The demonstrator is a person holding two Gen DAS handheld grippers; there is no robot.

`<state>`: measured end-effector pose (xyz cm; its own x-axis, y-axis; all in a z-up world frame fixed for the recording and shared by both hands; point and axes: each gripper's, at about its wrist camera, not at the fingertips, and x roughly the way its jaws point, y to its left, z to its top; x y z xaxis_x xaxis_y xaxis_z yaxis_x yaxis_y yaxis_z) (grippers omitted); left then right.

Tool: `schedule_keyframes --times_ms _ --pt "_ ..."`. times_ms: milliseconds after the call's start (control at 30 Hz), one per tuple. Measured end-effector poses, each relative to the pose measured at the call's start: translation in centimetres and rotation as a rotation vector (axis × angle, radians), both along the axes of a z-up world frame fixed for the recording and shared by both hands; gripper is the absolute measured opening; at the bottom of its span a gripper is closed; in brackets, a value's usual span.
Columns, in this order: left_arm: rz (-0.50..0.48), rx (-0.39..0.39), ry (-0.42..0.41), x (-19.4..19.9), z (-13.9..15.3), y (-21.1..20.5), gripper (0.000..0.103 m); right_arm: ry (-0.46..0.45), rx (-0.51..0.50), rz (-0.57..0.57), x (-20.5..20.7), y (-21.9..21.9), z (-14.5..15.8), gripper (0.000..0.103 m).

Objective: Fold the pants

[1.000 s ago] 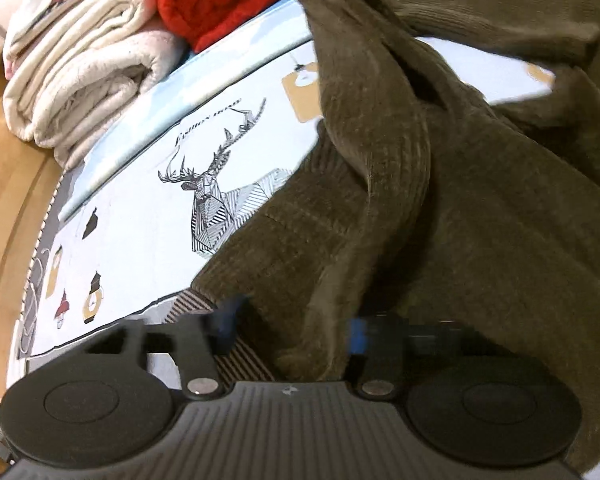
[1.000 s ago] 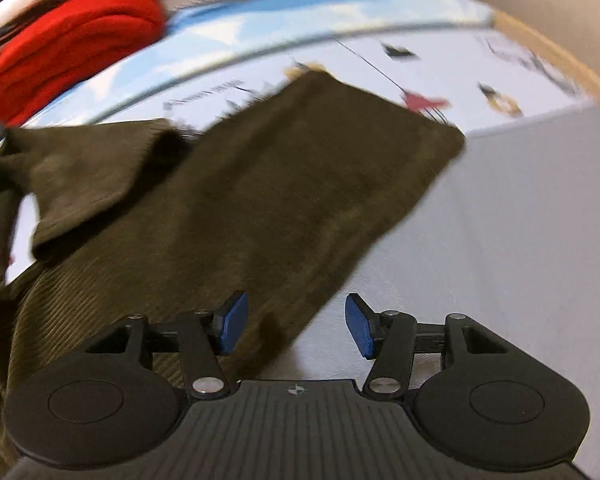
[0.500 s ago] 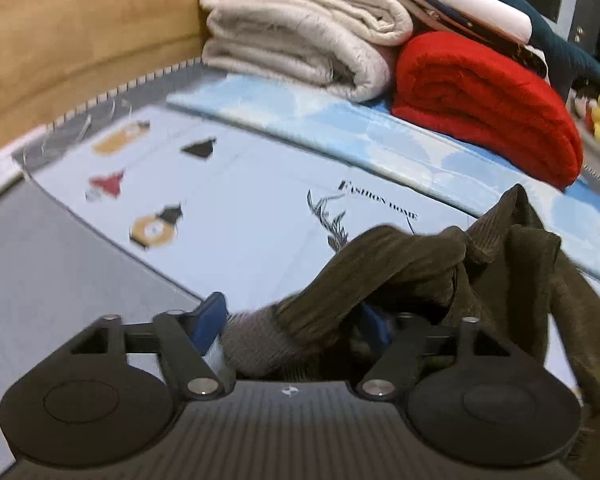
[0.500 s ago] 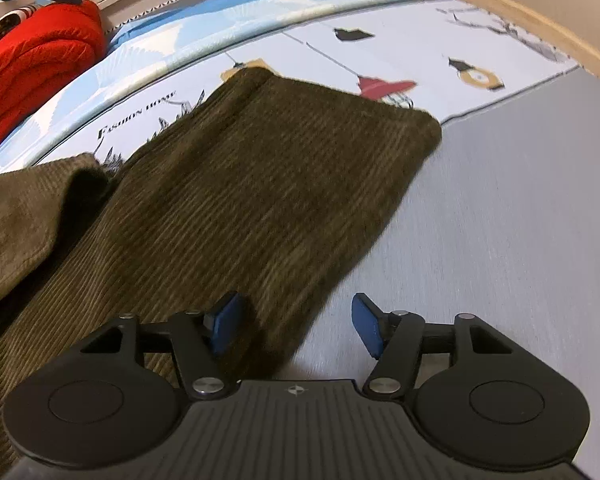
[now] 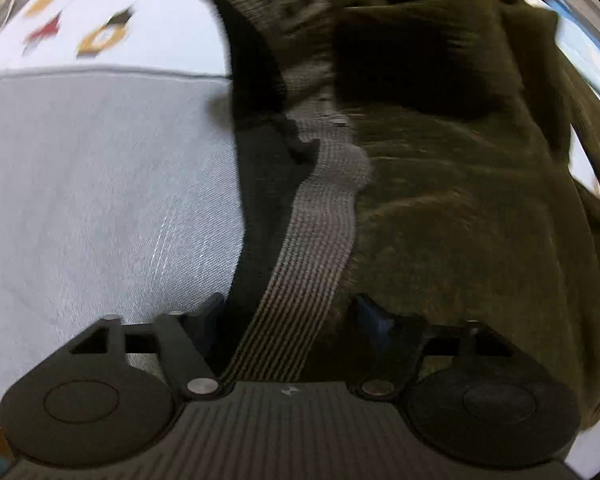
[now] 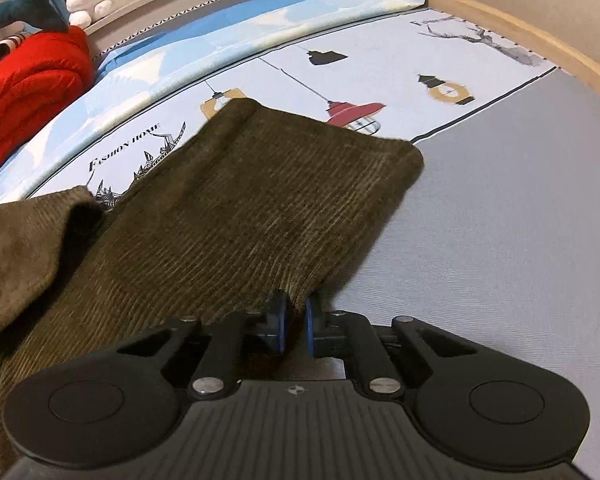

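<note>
While the right tongs (image 6: 296, 326) pinch the pants (image 6: 228, 216) hem at six o'clock on the bed (image 6: 500, 240), ready to lift, the left tongs (image 5: 288, 316) close, straddling the waistband (image 5: 320, 220) unpressed.

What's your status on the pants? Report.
Right gripper closing on pants edge. Left gripper closing, waistband between, unpinched. Nothing blocking.

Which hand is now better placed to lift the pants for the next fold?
The right. The right tool is pinching the edge of the pants. The left tool is only closing, with the grey waistband between its pads but not yet gripped.
</note>
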<state>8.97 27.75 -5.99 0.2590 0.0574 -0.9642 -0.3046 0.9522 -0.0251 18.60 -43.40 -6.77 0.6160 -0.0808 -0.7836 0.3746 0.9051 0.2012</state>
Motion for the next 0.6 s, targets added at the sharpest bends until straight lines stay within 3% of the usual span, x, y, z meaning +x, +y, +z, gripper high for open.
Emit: schedule_keyframes --times_ms 100,200,300,400,467,600 --pt "-0.056 0.034 -0.001 -1.1 0.7 -0.6 0.047 0.051 -0.007 -0.002 -1.5 -1.1 0.4 0.008" --pt "-0.116 0.098 0.027 -2.6 1.4 -1.1 0.044 0.168 0.035 -0.050 -3.4 -3.1 -0.3 0.008" --pt "-0.088 0.127 0.039 -4.3 2.1 0.2 0.043 0.296 0.141 -0.092 -5.7 -5.1 -1.3 0.008" --pt "-0.061 0.195 0.065 -5.6 2.6 1.2 0.046 0.348 0.287 -0.042 -7.4 -5.8 -1.5 0.010" --pt "-0.036 0.180 0.051 -6.2 3.0 1.6 0.051 0.327 0.385 -0.108 -8.4 -7.1 -1.4 0.017" --pt "0.027 0.120 0.053 -6.1 3.4 2.7 0.068 0.238 0.333 -0.330 -9.7 -11.4 -0.4 0.032"
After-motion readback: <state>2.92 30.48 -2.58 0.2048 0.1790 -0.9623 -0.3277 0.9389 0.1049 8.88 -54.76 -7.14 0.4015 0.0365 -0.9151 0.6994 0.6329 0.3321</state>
